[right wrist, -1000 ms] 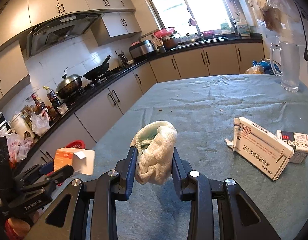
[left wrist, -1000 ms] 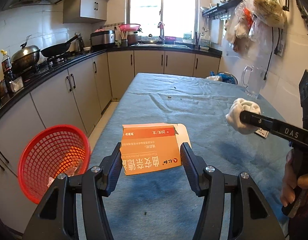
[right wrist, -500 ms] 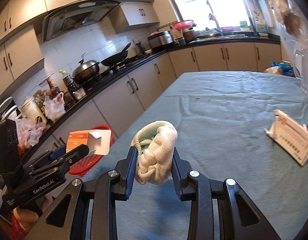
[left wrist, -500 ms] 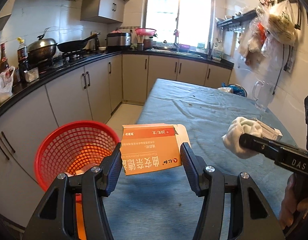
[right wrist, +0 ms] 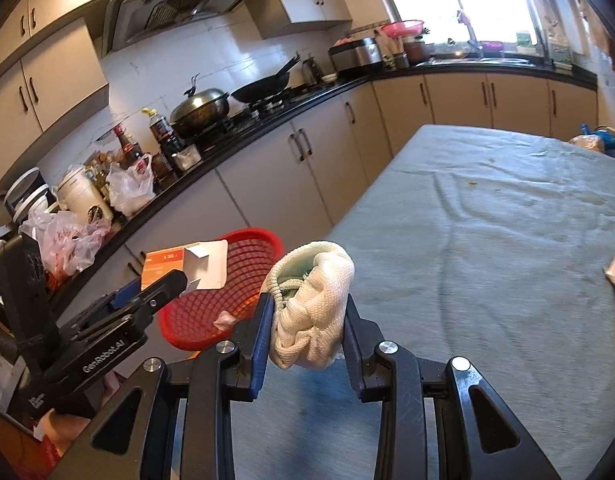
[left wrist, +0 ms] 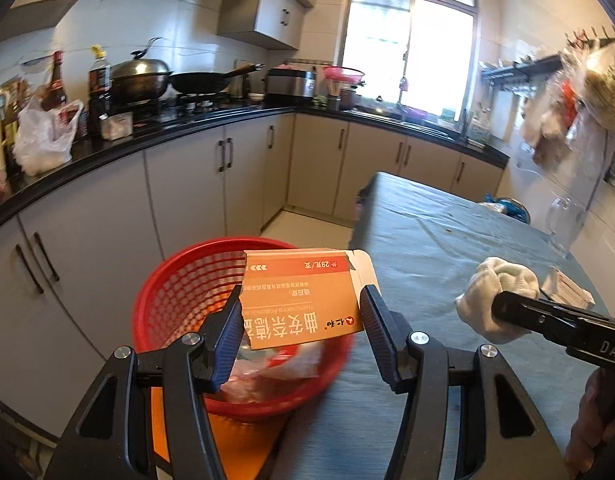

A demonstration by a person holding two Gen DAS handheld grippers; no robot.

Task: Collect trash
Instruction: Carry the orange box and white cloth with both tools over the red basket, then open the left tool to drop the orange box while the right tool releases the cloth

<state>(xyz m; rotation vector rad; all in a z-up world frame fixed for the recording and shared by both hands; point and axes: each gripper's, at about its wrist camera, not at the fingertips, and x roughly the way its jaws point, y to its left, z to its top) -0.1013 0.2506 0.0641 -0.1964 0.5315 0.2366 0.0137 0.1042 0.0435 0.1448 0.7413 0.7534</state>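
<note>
My left gripper (left wrist: 301, 312) is shut on an orange medicine box (left wrist: 303, 300) with an open white flap, held over the red mesh basket (left wrist: 179, 292) beside the table's left edge. The basket holds some crumpled trash (left wrist: 275, 372). My right gripper (right wrist: 307, 312) is shut on a balled white cloth (right wrist: 311, 304) above the table's near left part, to the right of the basket (right wrist: 227, 292). The cloth (left wrist: 499, 300) and the right gripper also show in the left wrist view; the box (right wrist: 175, 264) and left gripper (right wrist: 163, 284) show in the right wrist view.
A table under a blue-grey cloth (right wrist: 487, 240) runs toward the window. A white box (left wrist: 571, 292) and a clear jug (left wrist: 563, 224) stand at its right side. Cabinets and a black counter (left wrist: 147, 144) with pots, bottles and bags line the left.
Both grippers swung left with their loads. The orange box went from above the table to over the red basket. The cloth moved toward the table's left edge.
</note>
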